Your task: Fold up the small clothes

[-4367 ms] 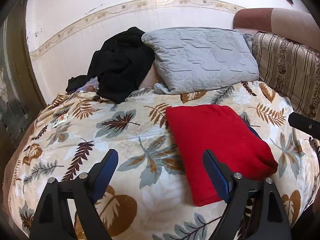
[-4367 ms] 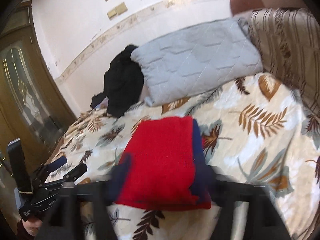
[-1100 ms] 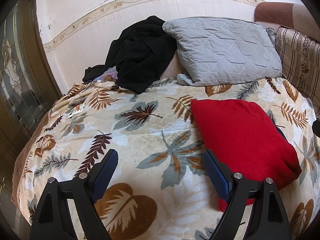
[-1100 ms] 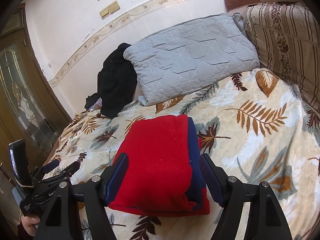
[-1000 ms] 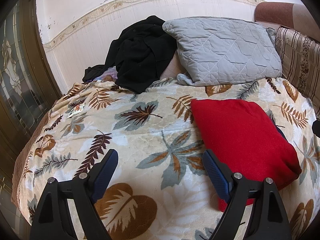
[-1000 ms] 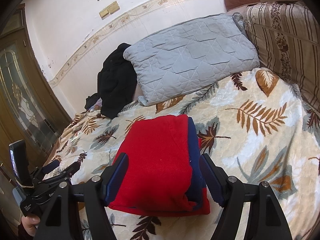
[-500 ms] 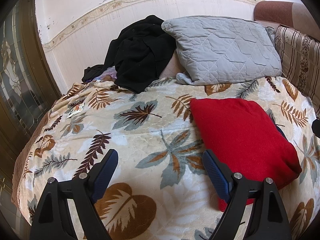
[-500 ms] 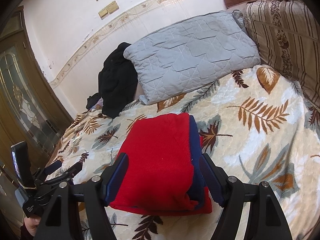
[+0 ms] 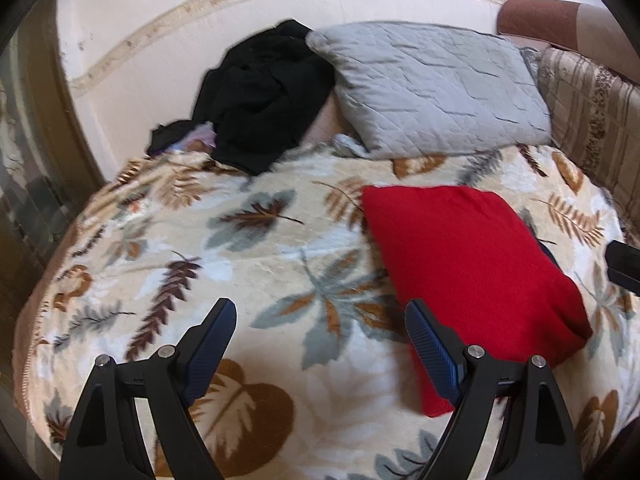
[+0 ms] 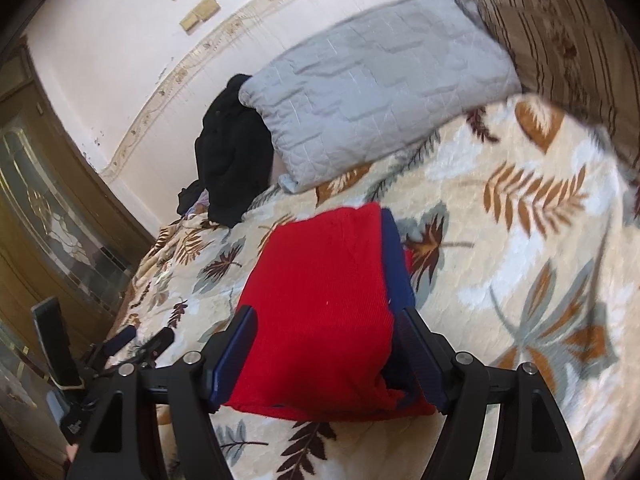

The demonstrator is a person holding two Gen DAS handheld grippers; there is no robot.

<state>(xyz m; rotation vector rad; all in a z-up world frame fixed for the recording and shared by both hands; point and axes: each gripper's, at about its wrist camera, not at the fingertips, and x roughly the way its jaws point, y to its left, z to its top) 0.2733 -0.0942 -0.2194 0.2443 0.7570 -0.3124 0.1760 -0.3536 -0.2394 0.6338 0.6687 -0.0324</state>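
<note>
A folded red garment (image 9: 472,264) with a navy blue layer (image 10: 394,264) along its right side lies on the leaf-patterned blanket (image 9: 260,264). My left gripper (image 9: 320,320) is open and empty above the blanket, just left of the garment's near corner. My right gripper (image 10: 326,328) is open, its jaws standing either side of the garment's near end without holding it. The left gripper also shows at the lower left of the right wrist view (image 10: 132,340).
A grey quilted pillow (image 9: 432,88) and a heap of black clothes (image 9: 260,96) lie at the head of the bed against the wall. A striped cushion (image 9: 592,128) stands at the right. A glazed wooden door (image 10: 44,216) is on the left.
Both views shifted and blurred. The right gripper has come down closer over the garment's near end. The left gripper has tilted slightly; the garment has not moved.
</note>
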